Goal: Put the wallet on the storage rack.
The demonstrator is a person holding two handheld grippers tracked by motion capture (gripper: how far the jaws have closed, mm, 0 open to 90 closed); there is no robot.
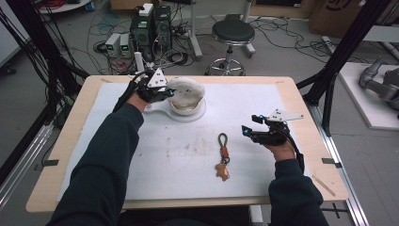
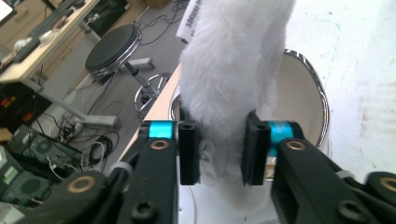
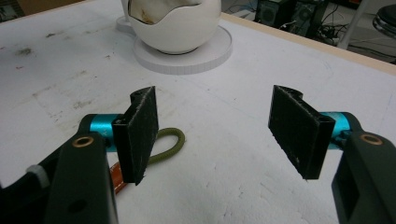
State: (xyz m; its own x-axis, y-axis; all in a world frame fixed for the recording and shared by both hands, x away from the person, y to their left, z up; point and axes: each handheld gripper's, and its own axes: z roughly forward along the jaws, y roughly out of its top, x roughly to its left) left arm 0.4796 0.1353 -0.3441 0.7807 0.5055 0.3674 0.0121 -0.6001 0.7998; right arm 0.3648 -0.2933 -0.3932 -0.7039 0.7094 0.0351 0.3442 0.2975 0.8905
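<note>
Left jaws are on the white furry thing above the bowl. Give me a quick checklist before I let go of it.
1. White furry piece between left gripper jaws: ok, pads touch both sides.
2. Piece over the egg-shaped bowl opening: ok.
3. Bowl seated on its white base: ok.
4. Room left inside the bowl: cannot tell.
5. Right gripper open, apart from the bowl: ok.
6. Keychain lying away from the bowl: ok.

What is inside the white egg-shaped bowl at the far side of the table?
A white furry cloth, gripped by the left tongs, hangs into the white egg-shaped bowl; it hides the bowl's bottom.
</note>
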